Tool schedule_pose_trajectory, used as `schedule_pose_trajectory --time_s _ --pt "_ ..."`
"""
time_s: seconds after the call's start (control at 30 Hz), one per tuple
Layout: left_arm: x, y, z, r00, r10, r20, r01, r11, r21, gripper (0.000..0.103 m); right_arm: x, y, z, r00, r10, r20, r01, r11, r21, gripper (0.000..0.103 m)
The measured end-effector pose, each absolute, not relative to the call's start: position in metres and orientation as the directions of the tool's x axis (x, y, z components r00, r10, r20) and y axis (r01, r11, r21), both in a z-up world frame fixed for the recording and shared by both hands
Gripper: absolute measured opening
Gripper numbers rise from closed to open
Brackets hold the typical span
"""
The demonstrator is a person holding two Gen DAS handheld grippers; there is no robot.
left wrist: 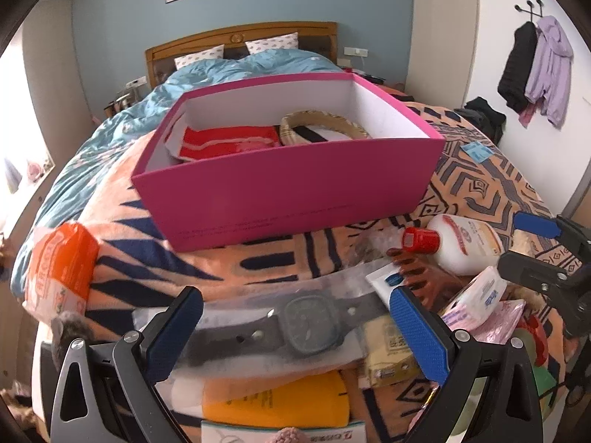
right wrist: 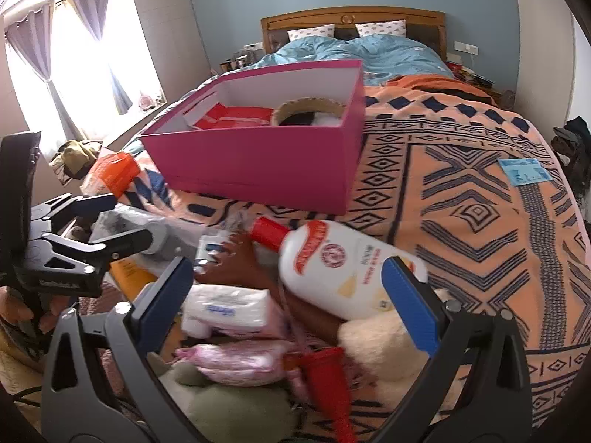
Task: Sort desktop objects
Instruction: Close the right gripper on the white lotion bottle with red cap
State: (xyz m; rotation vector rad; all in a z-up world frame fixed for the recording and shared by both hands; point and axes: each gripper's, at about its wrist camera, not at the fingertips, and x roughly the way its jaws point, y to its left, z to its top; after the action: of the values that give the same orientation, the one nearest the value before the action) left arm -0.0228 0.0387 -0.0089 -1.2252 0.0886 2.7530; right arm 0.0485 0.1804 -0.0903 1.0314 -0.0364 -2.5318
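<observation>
A pink box (left wrist: 288,199) sits open on a patterned orange blanket (right wrist: 461,199) spread over a bed, and inside it lie a red cloth (left wrist: 225,142) and a woven band (left wrist: 321,127) side by side. In front of the box, on the near part of the blanket, is a heap of small things. The left gripper (left wrist: 295,326) has its jaws spread wide and holds nothing; between its fingers, lower down, lies a dark watch (left wrist: 310,326) in a clear bag, resting on the heap. The right gripper (right wrist: 291,299) is also spread wide and empty, hanging over a white bottle (right wrist: 340,265) with a red cap that lies on its side, just beside a pack of tissues (right wrist: 229,312) and a brown hair clip (right wrist: 240,262). An orange packet (left wrist: 61,262) lies at the left edge of the blanket, well apart from the bottle.
</observation>
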Motion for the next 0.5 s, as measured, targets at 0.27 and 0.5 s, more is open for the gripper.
schedule_pose_trajectory --time_s 0.27,0.5 --pt "-0.048 0.073 -0.007 -0.622 0.154 -0.768 -0.242 -0.97 0.002 0.103 0.028 0.213 -0.1 -0.613 -0.38 -0.692 0.299 -0.923 0.241 0.102" --pt "-0.067 0.101 -0.013 -0.585 0.177 -0.792 -0.3 -0.954 0.008 0.103 0.018 0.216 -0.104 -0.572 -0.424 -0.702 0.326 -0.903 0.279 0.102"
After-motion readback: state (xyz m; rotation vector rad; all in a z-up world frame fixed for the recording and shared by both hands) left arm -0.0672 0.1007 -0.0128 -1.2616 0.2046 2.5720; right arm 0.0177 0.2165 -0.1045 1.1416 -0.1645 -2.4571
